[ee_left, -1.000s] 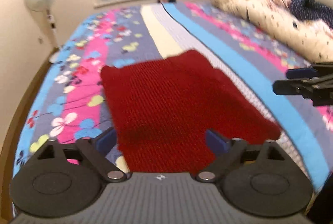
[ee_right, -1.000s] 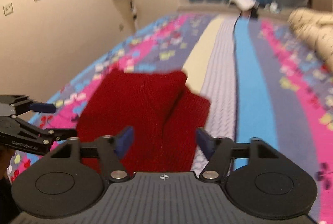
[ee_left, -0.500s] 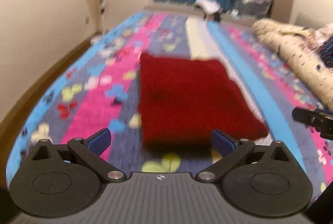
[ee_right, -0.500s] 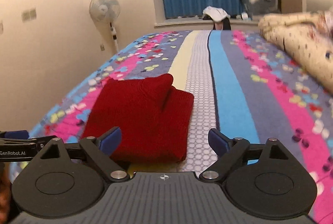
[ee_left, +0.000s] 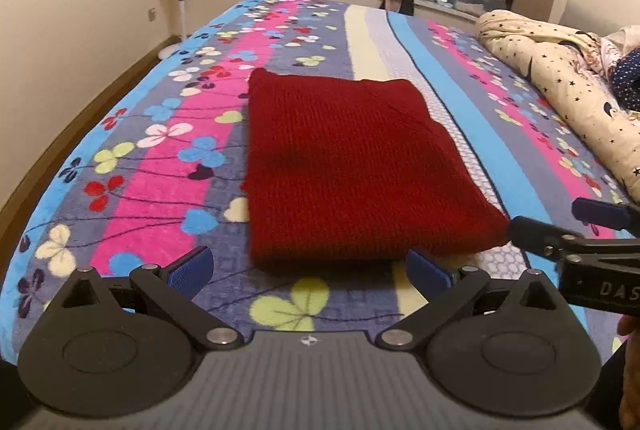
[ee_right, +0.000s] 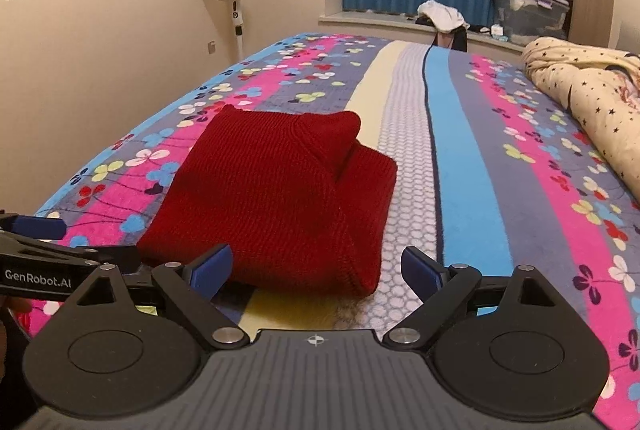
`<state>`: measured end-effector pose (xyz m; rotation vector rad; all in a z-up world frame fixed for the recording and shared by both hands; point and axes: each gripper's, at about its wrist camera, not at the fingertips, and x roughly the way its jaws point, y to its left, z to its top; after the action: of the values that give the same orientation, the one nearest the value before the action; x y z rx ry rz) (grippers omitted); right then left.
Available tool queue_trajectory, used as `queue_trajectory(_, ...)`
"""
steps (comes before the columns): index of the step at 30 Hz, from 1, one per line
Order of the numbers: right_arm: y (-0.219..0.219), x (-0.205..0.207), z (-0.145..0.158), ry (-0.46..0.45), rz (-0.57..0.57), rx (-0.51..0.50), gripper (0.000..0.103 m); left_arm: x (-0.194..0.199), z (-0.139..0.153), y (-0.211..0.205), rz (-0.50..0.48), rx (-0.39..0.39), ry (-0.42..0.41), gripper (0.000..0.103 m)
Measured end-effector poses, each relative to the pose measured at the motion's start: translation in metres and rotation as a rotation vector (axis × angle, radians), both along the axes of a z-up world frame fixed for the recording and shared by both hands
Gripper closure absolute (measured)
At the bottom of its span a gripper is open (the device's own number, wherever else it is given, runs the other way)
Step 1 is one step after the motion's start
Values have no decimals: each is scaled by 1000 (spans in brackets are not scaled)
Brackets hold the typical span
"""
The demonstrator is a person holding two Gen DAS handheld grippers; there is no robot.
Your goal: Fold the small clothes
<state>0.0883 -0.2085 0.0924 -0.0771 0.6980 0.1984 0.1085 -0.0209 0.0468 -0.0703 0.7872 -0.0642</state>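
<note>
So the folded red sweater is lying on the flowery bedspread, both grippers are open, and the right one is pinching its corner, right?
Not quite. The right gripper pinches nothing: in the right wrist view its open jaws stand clear of the red sweater. The sweater does lie folded on the bedspread, and the left gripper is open.

A folded red knit garment (ee_left: 344,166) lies flat on the bed (ee_left: 152,166), just beyond the left tool (ee_left: 310,268), whose jaws stand wide and empty.

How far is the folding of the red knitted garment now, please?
Done: the red knitted garment lies folded in a compact rectangle on the striped bedspread. In hand: nothing; the left gripper and right gripper are open, the right having just opened. Left: no other unfolded small garment is clearly visible.
</note>
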Motion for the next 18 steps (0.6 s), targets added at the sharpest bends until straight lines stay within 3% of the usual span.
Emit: queue_trajectory(18,6,8,-8,47,8,1,9,9,-4,-3,9,12,-4,1)
